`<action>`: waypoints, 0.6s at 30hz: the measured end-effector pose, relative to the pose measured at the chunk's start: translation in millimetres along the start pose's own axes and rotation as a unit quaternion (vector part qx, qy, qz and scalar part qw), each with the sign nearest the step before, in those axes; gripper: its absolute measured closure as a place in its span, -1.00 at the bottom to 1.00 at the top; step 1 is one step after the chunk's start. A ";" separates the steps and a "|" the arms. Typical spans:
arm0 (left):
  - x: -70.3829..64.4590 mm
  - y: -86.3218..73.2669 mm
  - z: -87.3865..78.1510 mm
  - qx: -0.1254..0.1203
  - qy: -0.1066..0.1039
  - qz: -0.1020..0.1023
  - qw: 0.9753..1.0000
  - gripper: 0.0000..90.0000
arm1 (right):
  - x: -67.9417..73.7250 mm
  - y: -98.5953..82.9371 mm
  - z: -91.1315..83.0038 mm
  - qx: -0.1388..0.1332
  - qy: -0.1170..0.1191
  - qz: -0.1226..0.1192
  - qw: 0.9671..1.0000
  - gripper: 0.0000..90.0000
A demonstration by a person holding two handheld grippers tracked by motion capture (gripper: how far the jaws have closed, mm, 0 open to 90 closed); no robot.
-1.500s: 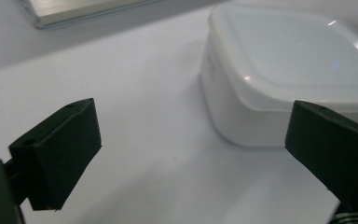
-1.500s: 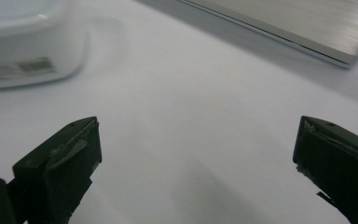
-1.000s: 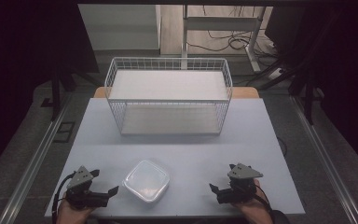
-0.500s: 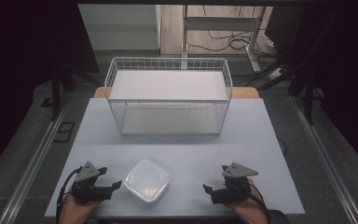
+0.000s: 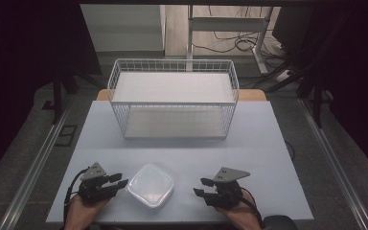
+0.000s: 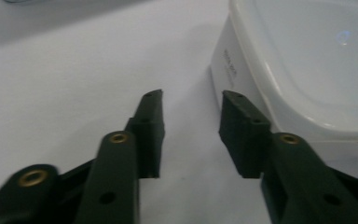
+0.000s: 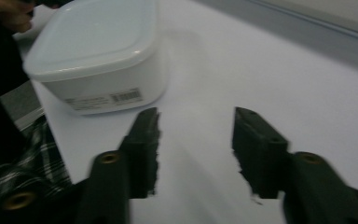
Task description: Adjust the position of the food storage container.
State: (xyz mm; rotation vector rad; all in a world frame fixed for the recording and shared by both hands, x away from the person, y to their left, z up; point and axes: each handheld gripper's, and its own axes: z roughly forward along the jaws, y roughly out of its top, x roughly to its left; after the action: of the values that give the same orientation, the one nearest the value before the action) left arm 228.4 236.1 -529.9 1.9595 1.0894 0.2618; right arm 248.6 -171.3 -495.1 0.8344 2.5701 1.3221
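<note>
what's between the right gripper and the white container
Nothing: bare table separates the right gripper from the white container, seen in the high view.

Both grippers have closed in on the lidded container (image 5: 151, 185): the left gripper (image 5: 119, 182) now sits just beside it, the right gripper (image 5: 201, 187) near it.

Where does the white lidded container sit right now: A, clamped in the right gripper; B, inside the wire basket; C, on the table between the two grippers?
C: the container rests on the table between the left gripper and right gripper, both with jaws open.
</note>
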 end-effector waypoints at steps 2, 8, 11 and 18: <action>-0.7 0.9 1.2 0.001 -0.005 -0.003 1.000 0.64 | 4.1 3.2 9.0 0.013 0.024 0.000 1.000 0.68; -5.7 4.5 7.7 0.011 -0.028 -0.006 1.000 0.88 | 16.9 10.8 28.2 0.028 0.061 -0.008 0.998 0.97; -9.3 5.8 10.6 0.017 -0.030 -0.005 0.999 0.95 | 24.3 12.3 39.8 0.045 0.075 -0.015 0.996 0.98; -19.8 8.6 14.4 0.019 -0.042 -0.018 0.999 1.00 | 31.5 14.2 48.7 0.043 0.103 -0.001 0.994 0.98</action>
State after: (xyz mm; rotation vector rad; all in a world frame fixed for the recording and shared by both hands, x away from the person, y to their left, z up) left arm 229.5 210.2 -528.0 1.9636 1.0820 0.1393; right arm 245.5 -113.4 -509.4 0.7429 2.8013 1.3725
